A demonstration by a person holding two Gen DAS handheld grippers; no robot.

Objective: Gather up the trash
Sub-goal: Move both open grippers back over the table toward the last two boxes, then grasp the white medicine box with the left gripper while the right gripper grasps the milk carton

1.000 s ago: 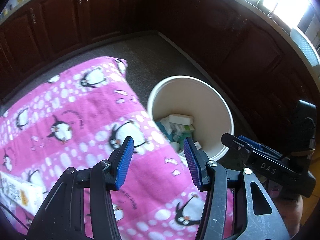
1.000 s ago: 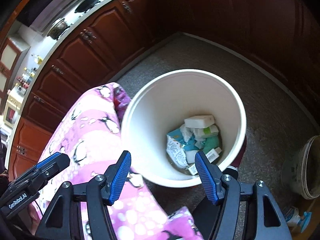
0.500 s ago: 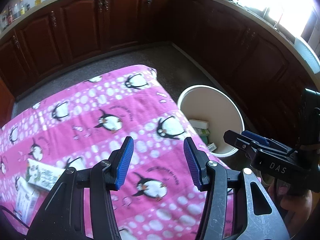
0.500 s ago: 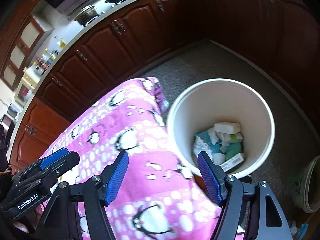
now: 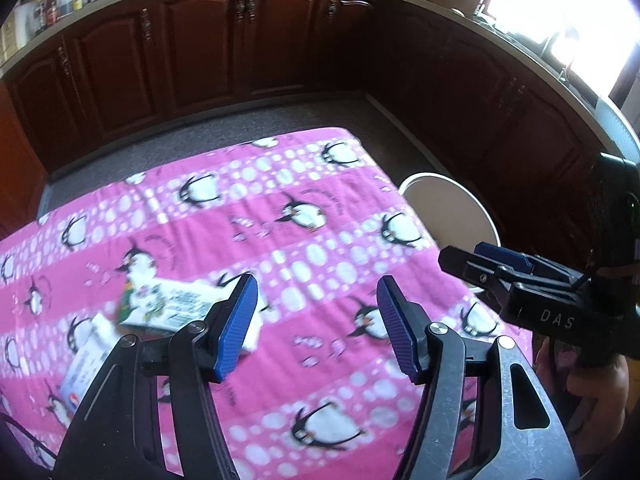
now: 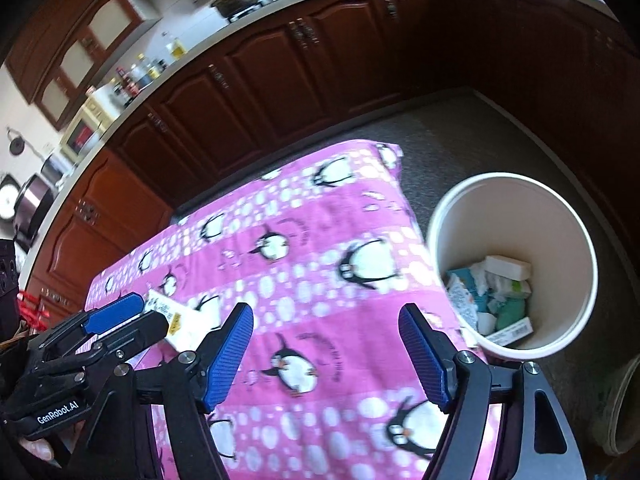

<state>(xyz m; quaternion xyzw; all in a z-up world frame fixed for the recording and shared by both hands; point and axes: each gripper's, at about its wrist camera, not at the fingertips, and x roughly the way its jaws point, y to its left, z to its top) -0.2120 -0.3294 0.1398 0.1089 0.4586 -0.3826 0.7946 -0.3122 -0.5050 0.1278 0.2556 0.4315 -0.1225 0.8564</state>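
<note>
Bin point(image 6: 512, 192) farther; wrappers point(image 5: 168, 304) nearer.

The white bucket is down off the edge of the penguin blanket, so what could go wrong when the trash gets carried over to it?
The white bucket sits below the blanket's edge, so a released packet might miss it. Both the left gripper and right gripper are open and empty. The packets lie flat on soft cloth, so fingers might pinch blanket too.

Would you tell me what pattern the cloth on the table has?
The cloth is pink with white dots and black-and-white penguins, clearest in the left wrist view.
</note>
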